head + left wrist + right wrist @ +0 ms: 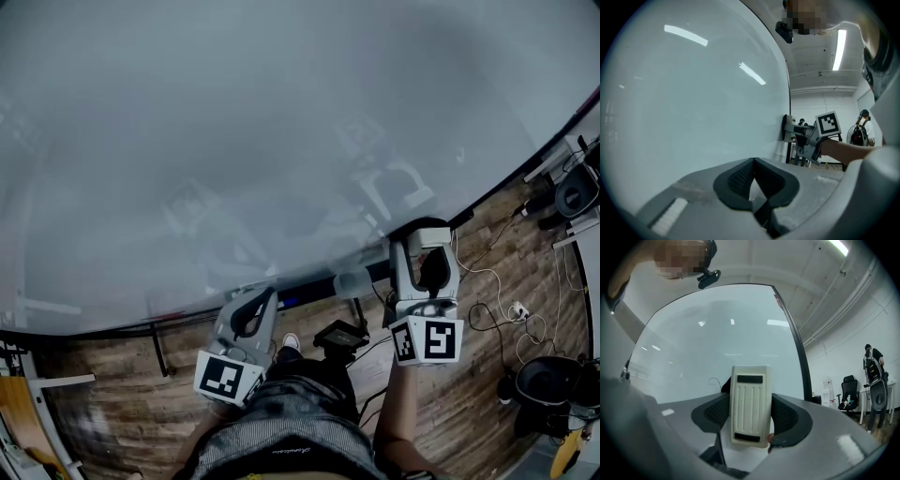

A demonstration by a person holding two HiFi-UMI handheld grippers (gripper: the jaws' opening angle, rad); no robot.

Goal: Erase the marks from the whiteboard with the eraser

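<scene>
The whiteboard (281,141) fills the upper head view, glossy and pale, and no marks show on it there. My right gripper (431,255) is at its lower right edge, shut on a white ribbed eraser (750,404) that stands upright between the pads, close to the board (717,333). A thin dark curved mark (712,380) shows on the board just left of the eraser. My left gripper (262,298) hangs lower, near the board's bottom edge, with its jaws shut and nothing between them (752,185). The left gripper view runs along the board (693,93) toward the right gripper (806,138).
A dark frame (187,323) runs along the board's bottom edge. Below it is wooden floor with white cables (497,300), a black box (340,336) and a stool (548,380). An office chair (848,394) and a person (874,376) stand far right.
</scene>
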